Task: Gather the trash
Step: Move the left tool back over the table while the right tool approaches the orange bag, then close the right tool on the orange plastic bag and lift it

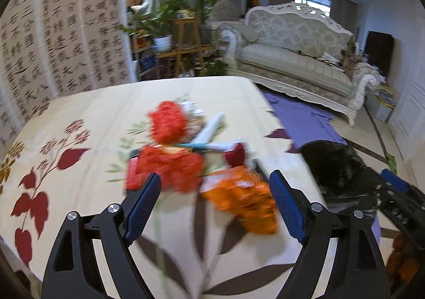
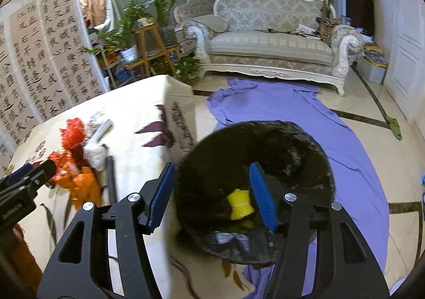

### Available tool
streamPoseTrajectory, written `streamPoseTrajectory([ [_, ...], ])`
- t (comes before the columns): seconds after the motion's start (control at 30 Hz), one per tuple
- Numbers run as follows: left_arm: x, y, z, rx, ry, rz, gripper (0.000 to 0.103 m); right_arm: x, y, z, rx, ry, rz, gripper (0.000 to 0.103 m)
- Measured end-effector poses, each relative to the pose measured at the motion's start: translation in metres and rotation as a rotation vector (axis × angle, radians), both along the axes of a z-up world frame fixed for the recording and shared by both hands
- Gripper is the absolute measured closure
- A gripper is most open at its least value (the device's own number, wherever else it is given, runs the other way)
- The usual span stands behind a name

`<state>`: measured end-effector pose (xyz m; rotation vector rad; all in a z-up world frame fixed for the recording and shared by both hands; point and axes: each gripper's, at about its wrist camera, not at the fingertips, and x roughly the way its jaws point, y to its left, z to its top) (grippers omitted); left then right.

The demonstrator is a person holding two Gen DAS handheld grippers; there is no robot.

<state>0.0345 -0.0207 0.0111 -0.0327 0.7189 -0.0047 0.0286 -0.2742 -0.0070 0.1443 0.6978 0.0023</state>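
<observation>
A heap of trash lies on the floral tablecloth (image 1: 79, 113): red crumpled wrappers (image 1: 170, 166), an orange wrapper (image 1: 241, 200), and a white tube (image 1: 212, 126). My left gripper (image 1: 216, 192) hovers open just in front of the heap, nothing between its blue pads. In the right wrist view my right gripper (image 2: 212, 190) stands open above a black bag-lined bin (image 2: 265, 155) beside the table. A yellow crumpled piece (image 2: 240, 203) lies inside the bin, clear of the pads. The heap (image 2: 77, 166) shows at left there, with the left gripper's tip (image 2: 24, 179) near it.
The bin (image 1: 342, 168) stands off the table's right edge, on a purple cloth (image 2: 305, 113) spread over the tiled floor. A cream sofa (image 2: 271, 41), potted plants on wooden stands (image 2: 143, 41) and a calligraphy screen (image 1: 66, 41) lie beyond the table.
</observation>
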Motion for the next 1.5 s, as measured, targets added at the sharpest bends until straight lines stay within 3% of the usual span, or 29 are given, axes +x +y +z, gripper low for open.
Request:
streamPoseTrajectory([
  [0.47,-0.017,0.093,-0.021,0.014,0.040,0.187,0.022,0.002,0.093,0.011,-0.008,-0.007,0.224,0.040],
  [0.83,-0.025,0.119,-0.030,-0.016,0.060,0.237,0.022,0.006,0.143,-0.009,-0.037,0.052,0.336,0.040],
  [0.93,-0.025,0.121,-0.032,-0.027,0.062,0.235,0.022,0.006,0.150,-0.015,-0.055,0.069,0.346,0.046],
  [1.1,-0.024,0.120,-0.036,-0.039,0.068,0.229,0.022,0.006,0.156,-0.024,-0.079,0.103,0.365,0.070],
  [1.5,-0.025,0.121,-0.040,-0.047,0.076,0.233,0.022,-0.011,0.164,-0.014,-0.074,0.071,0.419,0.072],
])
